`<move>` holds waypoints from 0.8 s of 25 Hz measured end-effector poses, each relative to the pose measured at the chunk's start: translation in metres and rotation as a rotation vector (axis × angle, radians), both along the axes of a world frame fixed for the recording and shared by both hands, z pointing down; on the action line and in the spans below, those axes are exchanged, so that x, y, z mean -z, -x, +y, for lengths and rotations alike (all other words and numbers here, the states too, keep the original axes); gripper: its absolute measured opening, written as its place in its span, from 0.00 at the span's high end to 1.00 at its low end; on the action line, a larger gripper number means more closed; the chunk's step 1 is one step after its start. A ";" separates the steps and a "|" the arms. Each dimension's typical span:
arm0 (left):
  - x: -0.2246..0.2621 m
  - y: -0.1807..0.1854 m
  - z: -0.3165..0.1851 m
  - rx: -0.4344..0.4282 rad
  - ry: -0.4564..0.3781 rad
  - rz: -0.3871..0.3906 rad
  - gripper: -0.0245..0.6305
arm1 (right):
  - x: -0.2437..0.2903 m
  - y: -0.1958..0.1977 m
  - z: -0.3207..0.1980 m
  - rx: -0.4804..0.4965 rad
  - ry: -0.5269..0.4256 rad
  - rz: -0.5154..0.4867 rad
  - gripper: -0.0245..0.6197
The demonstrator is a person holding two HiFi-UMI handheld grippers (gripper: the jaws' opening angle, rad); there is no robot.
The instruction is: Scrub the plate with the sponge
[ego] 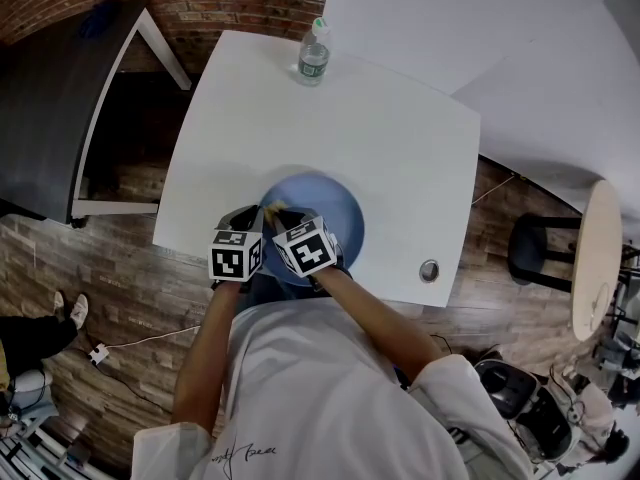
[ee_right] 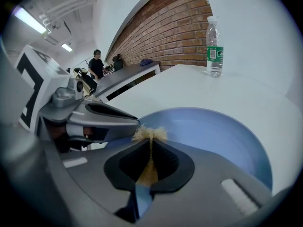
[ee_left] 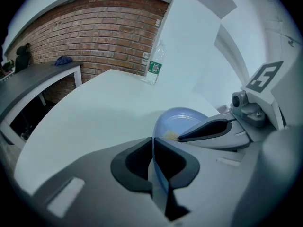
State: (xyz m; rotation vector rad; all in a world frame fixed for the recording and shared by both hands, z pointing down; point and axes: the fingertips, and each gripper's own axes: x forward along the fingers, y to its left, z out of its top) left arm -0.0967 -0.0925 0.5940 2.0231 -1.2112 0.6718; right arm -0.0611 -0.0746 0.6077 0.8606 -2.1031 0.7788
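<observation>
Blue plate (ego: 338,216) lying on a white table (ego: 410,138). Left gripper (ee_left: 154,161): jaws clamped on the plate's near rim. Right gripper (ee_right: 150,157): jaws pinched on a tan sponge (ee_right: 149,134) over the plate's near part. Bottle (ego: 313,56): upright, well beyond the plate.

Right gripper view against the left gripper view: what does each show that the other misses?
Only the right gripper view: the right gripper shut on the sponge, and a person standing far back. Only the left gripper view: the left gripper clamped on the rim of the plate. Both: the blue plate, the water bottle, the white table, the brick wall.
</observation>
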 end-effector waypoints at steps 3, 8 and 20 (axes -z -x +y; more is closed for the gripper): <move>0.000 0.001 0.000 0.003 0.000 -0.001 0.92 | -0.001 0.002 0.003 0.017 0.011 -0.006 0.93; 0.000 0.001 0.000 0.005 -0.002 -0.001 0.92 | 0.000 0.004 0.010 0.044 0.031 -0.018 0.93; 0.000 0.001 0.000 0.005 -0.006 0.000 0.92 | -0.001 0.012 0.035 0.133 0.095 -0.057 0.93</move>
